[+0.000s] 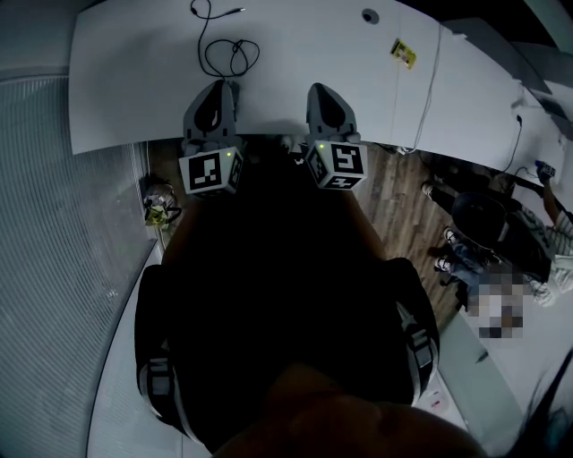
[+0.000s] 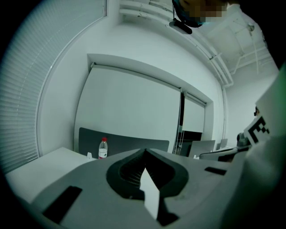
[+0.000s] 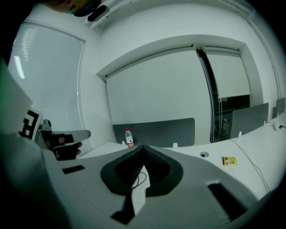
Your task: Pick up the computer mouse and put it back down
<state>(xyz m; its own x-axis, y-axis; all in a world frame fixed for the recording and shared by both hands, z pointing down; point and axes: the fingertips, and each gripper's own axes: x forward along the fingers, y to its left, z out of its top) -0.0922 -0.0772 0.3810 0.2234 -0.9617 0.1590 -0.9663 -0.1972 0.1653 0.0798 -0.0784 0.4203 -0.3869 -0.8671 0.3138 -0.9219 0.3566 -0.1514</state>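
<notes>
No computer mouse shows in any view. In the head view both grippers hover over the near edge of a white desk (image 1: 134,80), side by side. My left gripper (image 1: 219,85) (image 2: 145,150) has its jaws closed tip to tip with nothing between them. My right gripper (image 1: 320,89) (image 3: 144,146) looks the same, tips meeting and empty. A thin black cable (image 1: 231,55) lies coiled on the desk just beyond the left gripper. A loop of the cable (image 3: 139,179) shows through the hollow behind the right jaws.
A water bottle (image 2: 103,148) (image 3: 129,137) stands before a grey divider (image 3: 156,132) at the desk's far side. A yellow card (image 1: 404,53) (image 3: 229,161), a cable hole (image 1: 370,16) and a white cable (image 1: 431,85) lie to the right. A chair (image 1: 483,219) stands on the floor at right.
</notes>
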